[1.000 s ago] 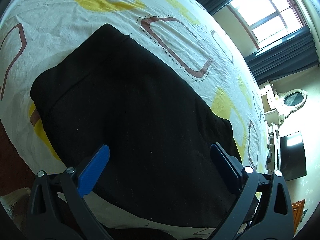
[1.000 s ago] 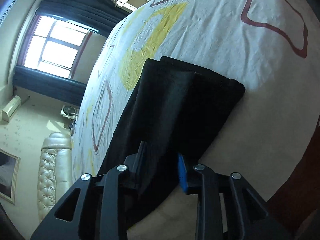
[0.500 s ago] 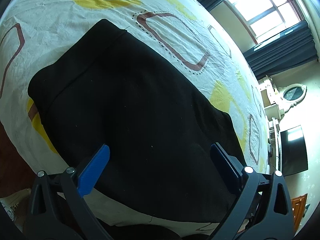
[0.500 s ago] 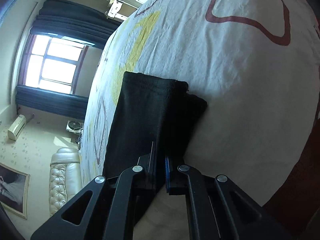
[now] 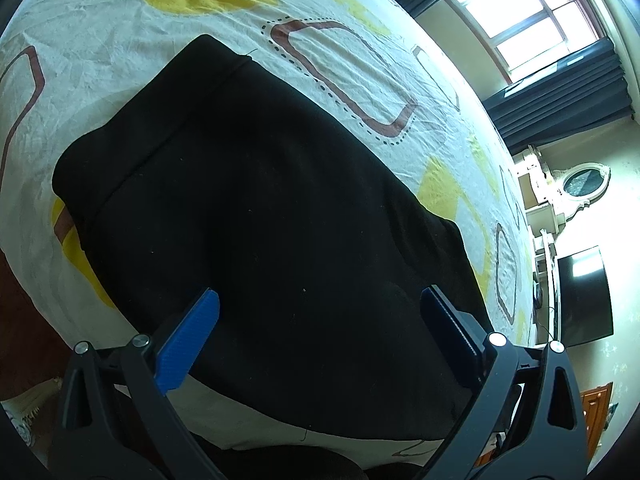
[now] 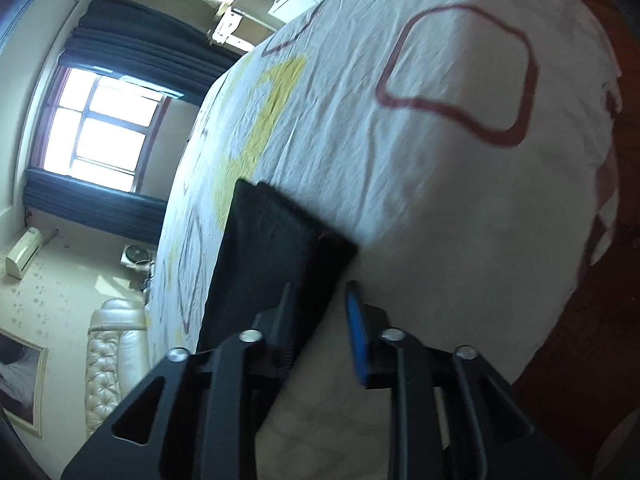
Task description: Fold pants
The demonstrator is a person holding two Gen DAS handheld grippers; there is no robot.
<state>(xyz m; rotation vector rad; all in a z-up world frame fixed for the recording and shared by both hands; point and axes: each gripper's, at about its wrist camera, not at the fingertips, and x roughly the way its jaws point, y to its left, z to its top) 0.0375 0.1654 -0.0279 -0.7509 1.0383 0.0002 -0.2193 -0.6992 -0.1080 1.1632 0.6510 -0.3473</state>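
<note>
Black pants [image 5: 256, 216] lie folded on a bed with a white sheet [image 5: 100, 12] printed with yellow and maroon shapes. My left gripper [image 5: 320, 320] hovers over the near end of the pants, open wide, with nothing pinched between its blue fingers [image 5: 188, 340]. In the right wrist view a folded corner of the pants [image 6: 272, 256] reaches down to my right gripper [image 6: 320, 320]. Its jaws are opening. The fabric's edge lies in the gap beside the black finger, and the blue pad [image 6: 356, 332] stands clear of it. This view is blurred by motion.
The bed's edge [image 6: 572, 264] drops to a dark reddish floor [image 6: 580, 340] on the right. A window with dark curtains [image 6: 100, 128], a padded headboard [image 6: 108, 360], a white dresser with an oval mirror [image 5: 584, 180] and a dark screen [image 5: 584, 292] stand around the room.
The right gripper closed on the pants' edge half a second ago and has since parted its jaws while sliding sideways along the bed. The left gripper has stayed put, open.
</note>
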